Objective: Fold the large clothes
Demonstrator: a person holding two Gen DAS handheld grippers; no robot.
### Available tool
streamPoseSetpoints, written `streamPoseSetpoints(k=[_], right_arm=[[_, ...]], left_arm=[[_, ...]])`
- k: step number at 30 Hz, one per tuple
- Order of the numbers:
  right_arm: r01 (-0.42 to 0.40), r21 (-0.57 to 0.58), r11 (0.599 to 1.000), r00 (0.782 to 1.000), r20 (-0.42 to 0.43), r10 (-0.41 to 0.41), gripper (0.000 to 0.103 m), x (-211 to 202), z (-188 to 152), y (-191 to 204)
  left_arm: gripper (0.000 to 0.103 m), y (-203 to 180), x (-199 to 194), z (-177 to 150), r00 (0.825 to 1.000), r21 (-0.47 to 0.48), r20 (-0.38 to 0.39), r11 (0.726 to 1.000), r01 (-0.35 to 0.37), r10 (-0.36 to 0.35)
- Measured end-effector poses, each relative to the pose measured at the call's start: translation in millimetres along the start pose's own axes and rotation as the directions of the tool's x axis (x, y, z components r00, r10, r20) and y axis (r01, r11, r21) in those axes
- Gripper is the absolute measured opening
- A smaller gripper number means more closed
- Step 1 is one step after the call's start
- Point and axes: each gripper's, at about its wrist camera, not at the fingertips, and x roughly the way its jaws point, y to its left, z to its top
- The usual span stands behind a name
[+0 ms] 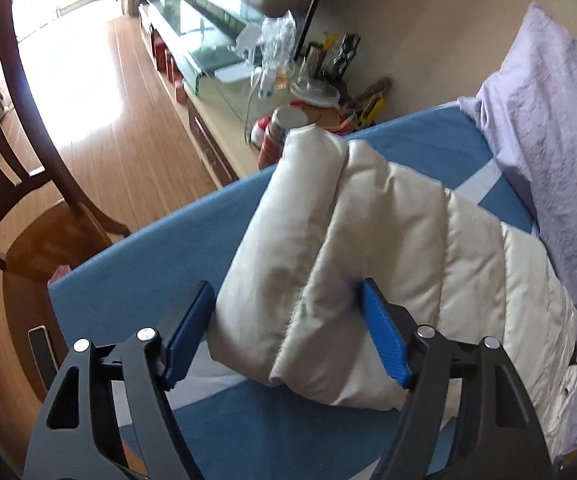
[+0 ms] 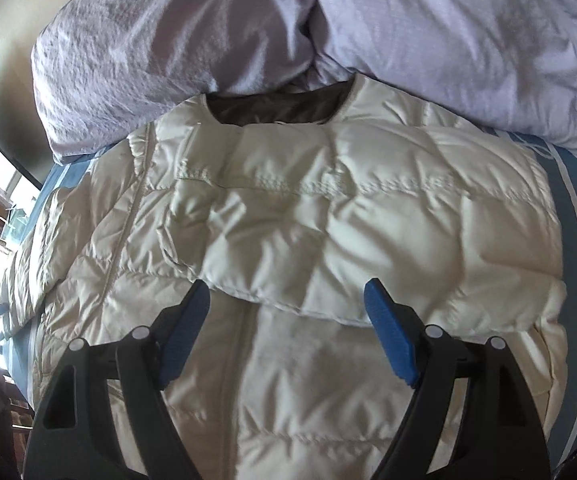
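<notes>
A cream puffy down jacket lies on a blue bed sheet. One sleeve is folded across its chest, and the brown-lined collar points to the pillows. In the left wrist view the other sleeve stands raised between the blue fingers of my left gripper, which presses on it at both sides. My right gripper is open and empty, hovering just above the folded sleeve's lower edge.
Lilac pillows lie at the bed's head, also in the left wrist view. A dark wooden chair stands beside the bed. A low TV cabinet with cans and clutter runs along the wall.
</notes>
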Motion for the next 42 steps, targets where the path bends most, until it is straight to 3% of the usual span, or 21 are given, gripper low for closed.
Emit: streamPoseSetpoints(k=[2,4,6,9,14,20,23,28,38,42], right_arm=[[0.007,0.015,1.0,1.0,-0.006,-0.007,0.079,0.2,-3.2,-6.8],[0.01,0.031,0.999,1.0,-0.014,-0.01,0.08,0.7,-7.8,-12.7],[0.01,0.042,0.999,1.0,-0.022,-0.009,0.08,1.8,-11.7,-17.6],[0.008,0.051,0.999,1.0,-0.03,-0.007,0.08,2.2,-17.9,-23.7],[0.0,0.073,0.997,1.0,-0.018,0.001,0.08,-3.3,-23.7,-33.9],[-0.011,0.105,0.994,1.0,0.005,0.011,0.08,-11.9,-28.8,-50.3],[-0.014,0.122,0.992,1.0,0.008,0.013,0.08,-14.0,-32.6,-58.3],[-0.017,0.159,0.987,1.0,0.014,0.015,0.079,-17.4,-39.8,-74.3],[0.0,0.206,0.979,0.999,0.042,-0.009,0.08,-30.0,-48.5,-107.2],[0.012,0.24,0.971,0.999,0.043,-0.023,0.08,-32.3,-54.1,-123.4]], left_arm=[[0.067,-1.5,-0.8,-2.2,1.0,-0.001,0.011,1.0,-0.003,0.003],[0.046,-3.6,-2.1,-5.6,1.0,-0.009,0.018,1.0,0.013,-0.013],[0.032,-4.4,-1.2,-6.0,0.998,-0.024,0.009,0.998,0.061,-0.061],[0.016,-11.3,-6.4,-6.3,0.998,-0.011,0.023,0.998,0.06,-0.059],[0.011,-30.8,-28.2,0.6,0.994,0.011,0.064,0.996,0.09,-0.091],[0.011,-84.6,-79.4,8.0,0.964,0.1,0.132,0.97,0.221,-0.233],[0.011,-122.4,-106.1,3.9,0.936,0.175,0.144,0.94,0.294,-0.32],[0.011,-195.3,-139.0,-17.8,0.89,0.307,0.098,0.864,0.399,-0.446],[0.011,-318.3,-172.8,-91.7,0.772,0.495,-0.076,0.648,0.579,-0.631],[0.011,-352.3,-172.2,-119.9,0.749,0.528,-0.148,0.589,0.612,-0.646]])
